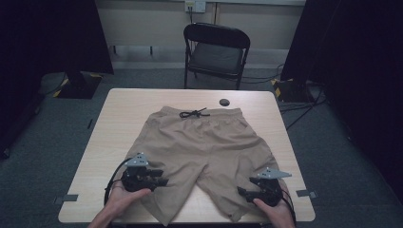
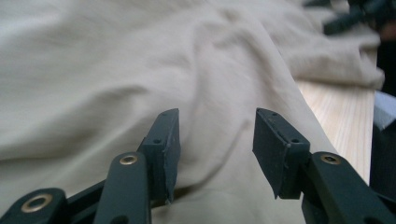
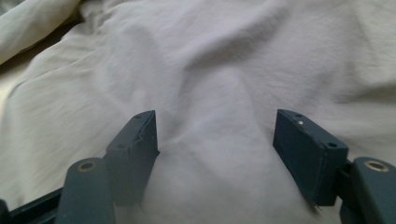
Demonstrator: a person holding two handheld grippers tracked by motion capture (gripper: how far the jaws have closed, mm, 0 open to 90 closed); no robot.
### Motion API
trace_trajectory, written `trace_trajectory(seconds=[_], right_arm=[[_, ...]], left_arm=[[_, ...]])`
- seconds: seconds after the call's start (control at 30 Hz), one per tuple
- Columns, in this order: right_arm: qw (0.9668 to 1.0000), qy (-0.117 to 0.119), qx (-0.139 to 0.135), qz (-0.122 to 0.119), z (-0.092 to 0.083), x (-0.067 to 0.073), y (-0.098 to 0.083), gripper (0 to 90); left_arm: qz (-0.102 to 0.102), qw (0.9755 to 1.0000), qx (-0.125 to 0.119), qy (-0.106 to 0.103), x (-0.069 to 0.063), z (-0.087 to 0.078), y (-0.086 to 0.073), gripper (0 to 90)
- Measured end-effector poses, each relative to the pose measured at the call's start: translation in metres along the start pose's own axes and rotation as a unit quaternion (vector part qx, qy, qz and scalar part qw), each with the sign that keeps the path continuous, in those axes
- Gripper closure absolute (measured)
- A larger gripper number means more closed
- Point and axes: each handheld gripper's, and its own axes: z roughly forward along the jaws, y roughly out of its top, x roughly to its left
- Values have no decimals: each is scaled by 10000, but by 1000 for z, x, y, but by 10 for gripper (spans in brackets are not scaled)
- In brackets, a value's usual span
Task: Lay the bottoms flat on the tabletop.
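Shorts of tan woven fabric (image 1: 202, 152) lie flat and fully spread on the pale wooden table (image 1: 119, 109), waistband and black drawstring (image 1: 194, 113) toward the far edge, both legs toward the person. No fold is made yet; judged from this layout, the work stands at its opening step, with the whole folding left to do.

Left gripper (image 1: 164, 181) sits low over the hem end of the left leg, aimed inward toward the crotch. Seen from the left gripper view, its jaws stand spread, with a raised ridge of the cloth between them and no pad pressing on it.

Right gripper (image 1: 241, 192) sits at the outer hem of the right leg, also aimed inward. Seen from the right gripper view, its jaws stand wide apart above smooth cloth, gripping nothing.

A small dark round disc (image 1: 224, 102) rests on the table just beyond the waistband.
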Motion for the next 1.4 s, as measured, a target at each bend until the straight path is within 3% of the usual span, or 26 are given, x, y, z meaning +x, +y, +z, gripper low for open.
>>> trace_trajectory(seconds=[0.13, 0.2, 0.27, 0.33, 0.47, 0.6, 0.7, 0.77, 0.9, 1.03, 1.13, 1.23, 1.3, 1.33, 1.4], right_arm=[[9998, 108, 160, -32, -8, 10, -6, 305], [9997, 156, 192, -31, -9, 7, -4, 306], [9998, 100, -192, 38, -14, 0, 5, 310], [9989, 22, -442, 146, -14, -11, 18, 289], [9983, -268, -489, 194, 2, -33, 42, 264], [9976, -462, -419, 306, 21, -48, 52, 253], [9977, -500, -265, 362, 28, -53, 51, 254], [9978, -547, -154, 341, 30, -54, 49, 249], [9977, -597, 28, 306, 30, -55, 44, 232], [9971, -728, 29, 208, 26, -54, 38, 230], [9963, -847, 108, 39, 21, -52, 33, 232], [9958, -912, 70, 13, 15, -52, 27, 232], [9950, -994, 73, -27, 13, -51, 24, 231], [9945, -1037, 120, -61, 12, -50, 23, 230], [9948, -1006, 181, -43, 9, -49, 23, 230]], left_arm=[[-114, 9996, -151, 232, 12, -15, 0, 517], [-132, 9989, -203, 404, 17, -22, 0, 523], [-178, 9983, -321, 462, 21, -30, 0, 533], [-167, 9978, -277, 580, 31, -32, -2, 554], [-387, 9965, -211, 704, 49, -30, -9, 574], [-526, 9958, -71, 749, 58, -32, -16, 577], [-462, 9964, 138, 703, 55, -31, -24, 593], [-306, 9962, 375, 727, 50, -29, -27, 584], [-195, 9951, 513, 818, 39, -26, -32, 475], [-13, 9943, 574, 900, 28, -26, -36, 387], [176, 9921, 731, 1009, 19, -27, -38, 345], [426, 9877, 920, 1193, 10, -27, -40, 309], [336, 9876, 937, 1211, 8, -28, -40, 303], [211, 9891, 935, 1118, 8, -29, -40, 301], [7, 9931, 709, 938, 12, -33, -36, 320]])
